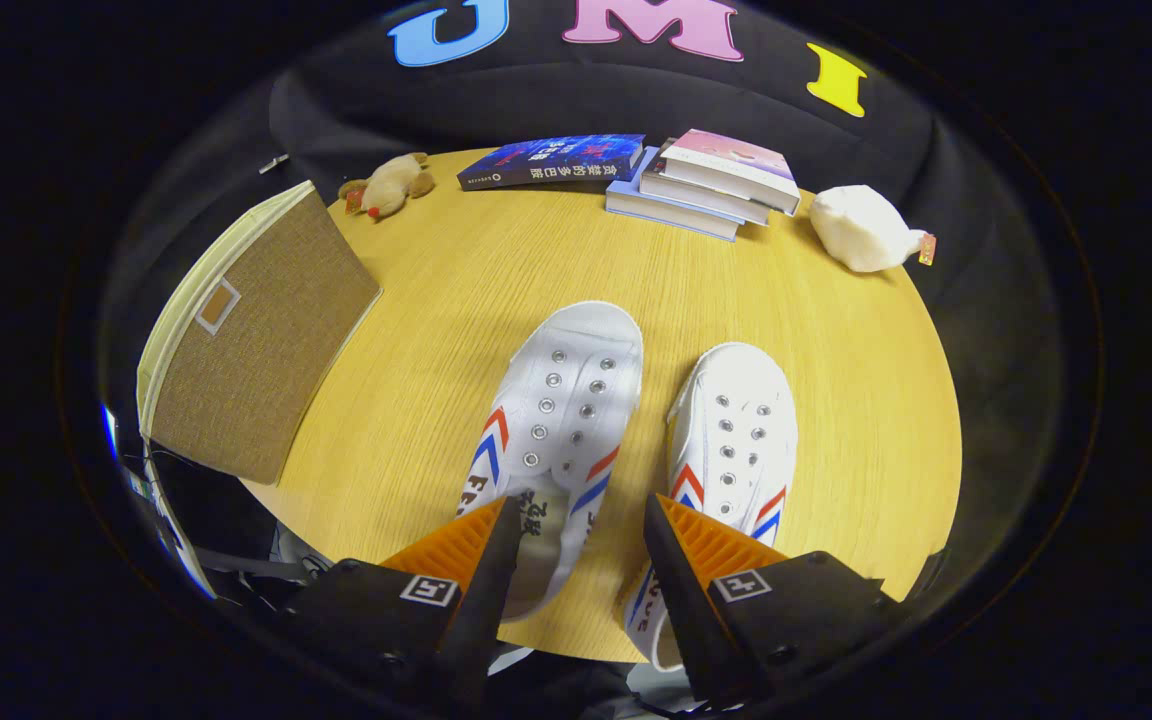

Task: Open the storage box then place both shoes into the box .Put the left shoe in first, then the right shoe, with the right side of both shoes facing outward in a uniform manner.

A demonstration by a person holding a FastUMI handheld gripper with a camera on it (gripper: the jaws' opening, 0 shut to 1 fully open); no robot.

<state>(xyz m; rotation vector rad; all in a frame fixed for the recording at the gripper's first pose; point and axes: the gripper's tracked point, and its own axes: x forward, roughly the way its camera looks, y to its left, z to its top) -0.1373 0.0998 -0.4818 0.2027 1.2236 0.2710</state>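
Observation:
Two white canvas shoes with red and blue chevrons lie side by side on the round wooden table (416, 330), toes pointing away from me. The left-hand shoe (561, 400) has its heel opening between my fingers. The right-hand shoe (736, 430) lies just beside my right finger (681, 545). My gripper (581, 505) is open, its fingers straddling the rear of the left-hand shoe; I cannot tell if they touch it. The storage box (256, 330), brown fabric with a cream rim and a small label window, stands to the left of the shoes at the table's edge.
Beyond the shoes, at the far side of the table, lie a dark blue book (551, 162) and a stack of books (711, 185). A tan plush toy (388, 185) sits far left, a white plush toy (864, 230) far right. The table's near edge runs under my fingers.

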